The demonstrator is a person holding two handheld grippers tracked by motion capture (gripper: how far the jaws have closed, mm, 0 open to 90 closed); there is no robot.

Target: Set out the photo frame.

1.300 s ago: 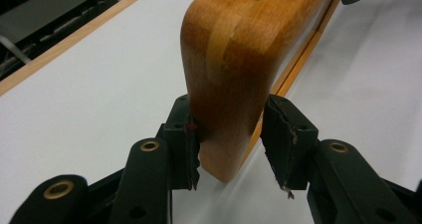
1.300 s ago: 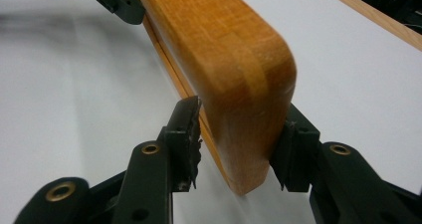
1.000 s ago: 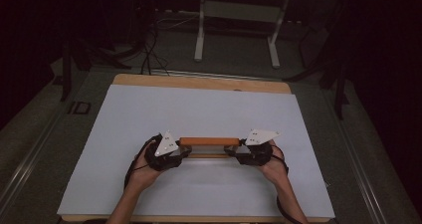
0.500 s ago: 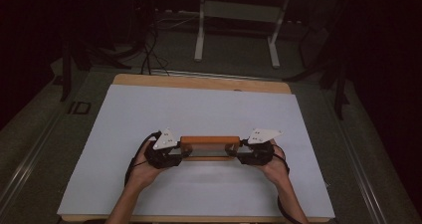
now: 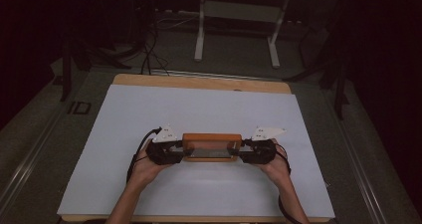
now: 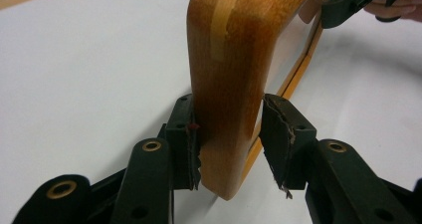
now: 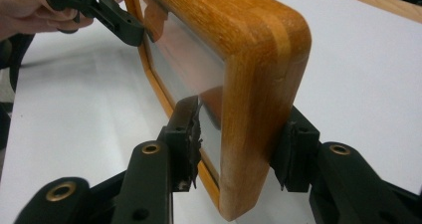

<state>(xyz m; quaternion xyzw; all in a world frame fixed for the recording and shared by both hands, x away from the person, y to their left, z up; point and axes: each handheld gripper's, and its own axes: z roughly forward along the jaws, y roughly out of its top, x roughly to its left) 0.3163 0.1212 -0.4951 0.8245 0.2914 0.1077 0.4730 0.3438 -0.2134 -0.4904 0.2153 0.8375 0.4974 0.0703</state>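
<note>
**Wooden frame held at both ends**

We see the wooden frame [image 5: 211, 147] near the worktop's [image 5: 199, 109] front edge, midway along it. Our left tongs [image 6: 226, 134] straddle one end, one pad apart; our right tongs [image 7: 236, 139] clamp the other.

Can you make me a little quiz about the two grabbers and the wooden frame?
1. True or false: the wooden frame lies flat on the white table cover.
2. Which one has a gap showing between one jaw and the wood: A) left gripper, B) right gripper?
3. Fill in: in the high view, the frame is held between the two grippers at its two ____ ends.

Key
1. False: it stands tilted on its edge, held at both ends.
2. A: one of its jaws stands off the wood, while the right gripper's jaws press both faces.
3. Short.
</note>
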